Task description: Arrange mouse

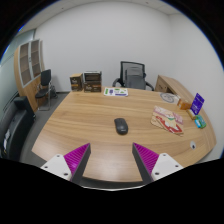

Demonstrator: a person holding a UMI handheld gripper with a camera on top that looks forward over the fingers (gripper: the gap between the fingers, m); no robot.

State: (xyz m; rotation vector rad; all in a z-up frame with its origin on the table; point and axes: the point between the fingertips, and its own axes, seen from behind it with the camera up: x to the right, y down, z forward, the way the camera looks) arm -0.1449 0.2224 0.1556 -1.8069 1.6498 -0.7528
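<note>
Gripper view: tool (112,160) spread wide, grasping nothing, black mouse (121,125) well beyond its fingers on wooden table (85,125).

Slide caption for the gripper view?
Open hand-held gripper hovers short of a dark oval computer mouse on a curved wooden table.

An office meeting room: long wooden table (100,135), desk chair (132,76), bookshelf (29,62).
</note>
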